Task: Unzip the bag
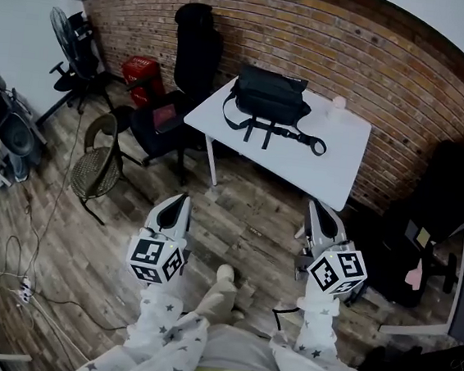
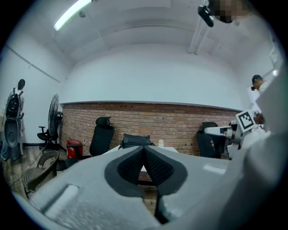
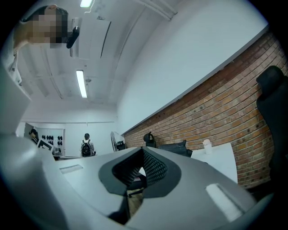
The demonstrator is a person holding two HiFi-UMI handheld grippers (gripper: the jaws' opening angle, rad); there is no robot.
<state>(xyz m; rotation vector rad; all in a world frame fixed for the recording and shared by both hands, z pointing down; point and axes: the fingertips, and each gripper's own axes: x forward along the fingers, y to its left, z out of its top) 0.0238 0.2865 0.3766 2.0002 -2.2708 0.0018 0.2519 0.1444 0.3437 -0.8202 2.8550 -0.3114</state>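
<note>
Hanging low in the head view, the left tool and right tool are both clenched empty. Well beyond, at upper centre, the black bag lies on the white surface, its long axis across the frame, roughly equidistant from both.

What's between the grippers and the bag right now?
Head view: bare wooden floor, then open white tabletop before the bag.
</note>
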